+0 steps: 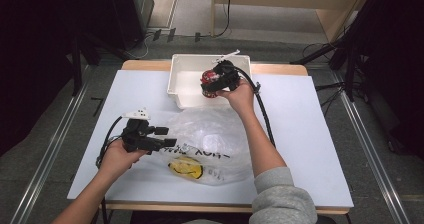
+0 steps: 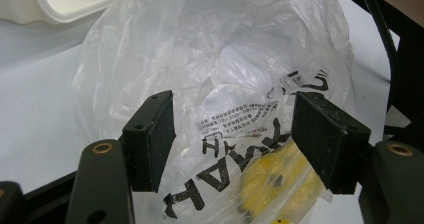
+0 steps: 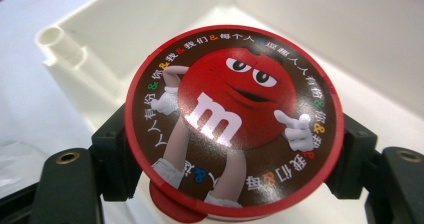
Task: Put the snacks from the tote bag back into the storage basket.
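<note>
Right claw point(image 3: 232, 154): you are gripping the M&M's tub point(image 3: 234, 119) over the white bin point(image 1: 182, 79).
Left claw point(image 2: 232, 144): you are holding it wide before the plastic bag point(image 2: 215, 69), nearer you than the bin.

Readable text, two items:

- Round red-rimmed lid point(image 3: 234, 121): big white "m" on the red M&M's character's chest. A ring of small white Chinese characters runs round the brown edge, split by coloured "&" signs; "我们 &" is legible at the top, the rest is too small or turned to be sure.
- Clear plastic bag point(image 2: 220, 84): large black letters seen upside down, looks like "THANK", partly creased. Block of fine black print above it, unreadable. In the high view the same black lettering sits above a yellow smiley face point(image 1: 186, 167).
</note>
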`<state>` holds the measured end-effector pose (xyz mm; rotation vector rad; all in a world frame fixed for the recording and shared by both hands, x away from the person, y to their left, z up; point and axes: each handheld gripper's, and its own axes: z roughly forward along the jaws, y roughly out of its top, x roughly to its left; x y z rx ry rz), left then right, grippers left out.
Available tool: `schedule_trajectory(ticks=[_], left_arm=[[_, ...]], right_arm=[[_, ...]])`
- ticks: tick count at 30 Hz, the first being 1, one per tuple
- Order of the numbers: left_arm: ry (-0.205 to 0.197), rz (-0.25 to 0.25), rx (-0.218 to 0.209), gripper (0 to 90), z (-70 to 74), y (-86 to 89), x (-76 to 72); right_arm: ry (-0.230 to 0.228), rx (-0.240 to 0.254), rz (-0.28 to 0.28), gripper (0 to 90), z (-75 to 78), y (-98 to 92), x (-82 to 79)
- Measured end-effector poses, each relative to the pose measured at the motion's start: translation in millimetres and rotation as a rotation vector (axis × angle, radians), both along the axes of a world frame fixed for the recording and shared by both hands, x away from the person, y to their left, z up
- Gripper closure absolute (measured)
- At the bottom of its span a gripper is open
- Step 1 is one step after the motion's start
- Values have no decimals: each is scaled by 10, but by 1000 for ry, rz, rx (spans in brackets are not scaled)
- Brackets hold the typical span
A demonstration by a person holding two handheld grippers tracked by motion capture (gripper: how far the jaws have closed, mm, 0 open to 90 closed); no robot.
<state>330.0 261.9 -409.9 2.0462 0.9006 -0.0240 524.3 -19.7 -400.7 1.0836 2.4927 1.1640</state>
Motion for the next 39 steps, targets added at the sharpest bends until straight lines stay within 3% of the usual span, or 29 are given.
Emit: schedule_trajectory(ticks=[17,28,39], left_arm=[[0,-7,-4,354,0,-5,-5],[-1,-8,-2,354,-4,5,-1],[0,-9,1,354,-9,-11,-8]], right_arm=[[31,-3,-43,264,-240,37,168],[50,-17,-41,264,-360,109,260],[19,-34,-35,263,-392,126,259]])
